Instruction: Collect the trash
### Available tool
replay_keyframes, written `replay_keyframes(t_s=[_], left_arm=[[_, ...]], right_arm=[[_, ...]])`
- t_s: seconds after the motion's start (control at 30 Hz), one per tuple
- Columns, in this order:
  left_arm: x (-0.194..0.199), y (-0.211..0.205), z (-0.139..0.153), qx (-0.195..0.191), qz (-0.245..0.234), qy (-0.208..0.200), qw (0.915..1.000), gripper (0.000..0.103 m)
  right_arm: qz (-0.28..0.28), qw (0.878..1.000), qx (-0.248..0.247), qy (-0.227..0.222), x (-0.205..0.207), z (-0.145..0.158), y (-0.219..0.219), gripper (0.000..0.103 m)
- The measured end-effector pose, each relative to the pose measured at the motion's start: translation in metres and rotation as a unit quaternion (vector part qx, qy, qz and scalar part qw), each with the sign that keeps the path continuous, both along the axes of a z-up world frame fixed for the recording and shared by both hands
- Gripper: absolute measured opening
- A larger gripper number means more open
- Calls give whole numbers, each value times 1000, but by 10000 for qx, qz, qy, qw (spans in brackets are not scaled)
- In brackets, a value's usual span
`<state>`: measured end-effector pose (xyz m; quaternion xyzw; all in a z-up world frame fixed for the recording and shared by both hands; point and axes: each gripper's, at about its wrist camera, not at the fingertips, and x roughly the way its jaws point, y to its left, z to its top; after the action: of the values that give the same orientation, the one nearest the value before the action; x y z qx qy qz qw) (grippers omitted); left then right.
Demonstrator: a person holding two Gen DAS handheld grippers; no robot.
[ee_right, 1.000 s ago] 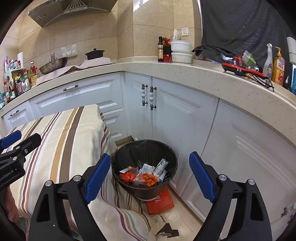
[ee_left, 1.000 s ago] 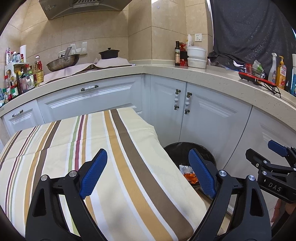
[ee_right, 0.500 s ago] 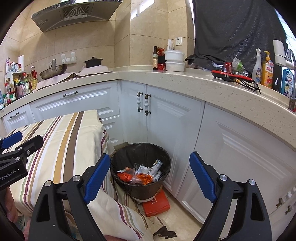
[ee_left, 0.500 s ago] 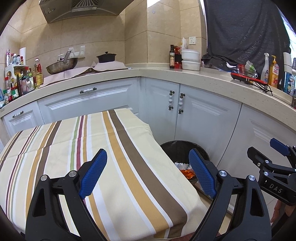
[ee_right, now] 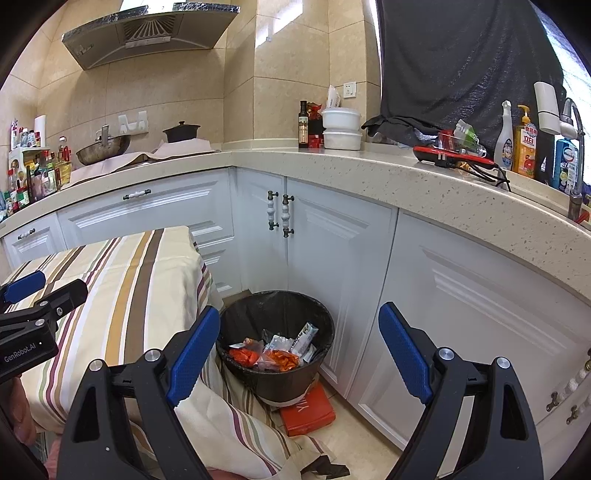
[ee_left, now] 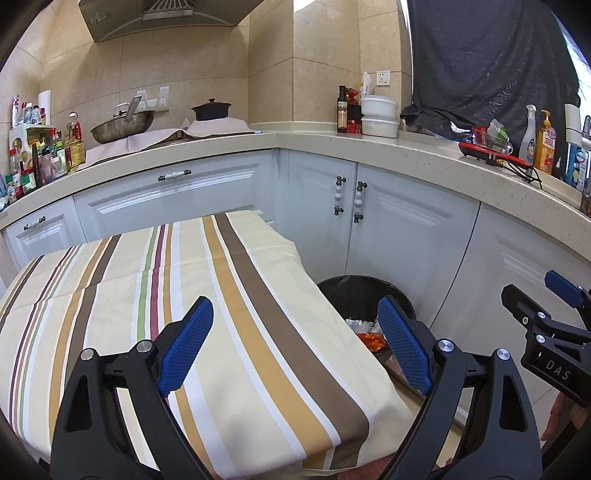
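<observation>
- Around you runs an L-shaped counter (ee_right: 424,184) over white cabinets (ee_right: 332,266); on it stand a wok (ee_left: 122,127), a black pot (ee_left: 211,110), a dark bottle (ee_right: 303,124), two stacked white tubs (ee_right: 341,128) and, at the right end, a spray bottle (ee_right: 504,138) and an orange soap bottle (ee_right: 526,147).
- A range hood (ee_right: 147,33) hangs over the wok side, and a dark cloth (ee_right: 461,62) covers the wall above the right stretch of counter.
- The table (ee_left: 192,295), under a striped cloth, fills the ground in front of your left claw (ee_left: 295,347); its near right corner hides most of the bin (ee_left: 364,299) in the left wrist view.
- Your left claw is spread wide, nothing between its blue pads (ee_left: 184,347), hovering above the cloth (not touching it, as far as the view shows).
- Your right claw (ee_right: 299,354) is likewise spread wide and holds nothing.
- The bin (ee_right: 277,347), lined in black, stands on the floor against the cabinets, just beside the table's hanging cloth and partly on a red box (ee_right: 308,408).
- The trash (ee_right: 275,350) (orange and silver wrappers) lies inside the bin, below and ahead of your right claw, framed between its fingers.
- From your left claw, the trash (ee_left: 369,334) shows only as a sliver past the table edge, close by the right pad.
</observation>
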<state>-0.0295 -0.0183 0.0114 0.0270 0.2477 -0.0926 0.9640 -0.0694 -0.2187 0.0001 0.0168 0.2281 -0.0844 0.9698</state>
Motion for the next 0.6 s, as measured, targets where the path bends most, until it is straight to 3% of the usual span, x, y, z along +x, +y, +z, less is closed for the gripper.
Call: replay_keyframes(t_s=[0.6], left_arm=[[2,4,-3,-17,41,15,10000,88]], right_arm=[[42,10000,-51,35,2,-1,4,85]])
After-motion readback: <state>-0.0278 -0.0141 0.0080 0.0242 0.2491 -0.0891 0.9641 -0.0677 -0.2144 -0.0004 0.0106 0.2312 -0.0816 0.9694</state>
